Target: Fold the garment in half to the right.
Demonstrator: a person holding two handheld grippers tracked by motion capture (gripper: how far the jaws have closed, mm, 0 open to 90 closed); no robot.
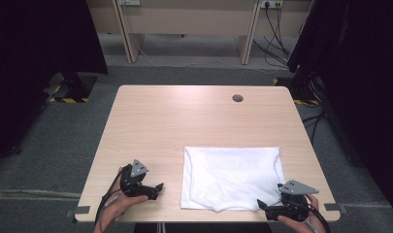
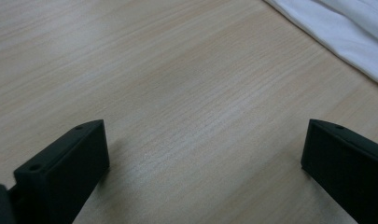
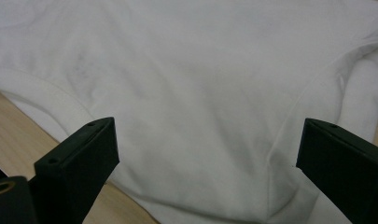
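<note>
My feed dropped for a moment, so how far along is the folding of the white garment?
Done: the white garment lies flat on the table, roughly rectangular, as if partly folded. In hand: nothing gripped; the right hand-held gripper is open over its near edge, and the left hand-held gripper is open over bare wood beside it. Left: probably grasping the cloth and making further folds.
</note>
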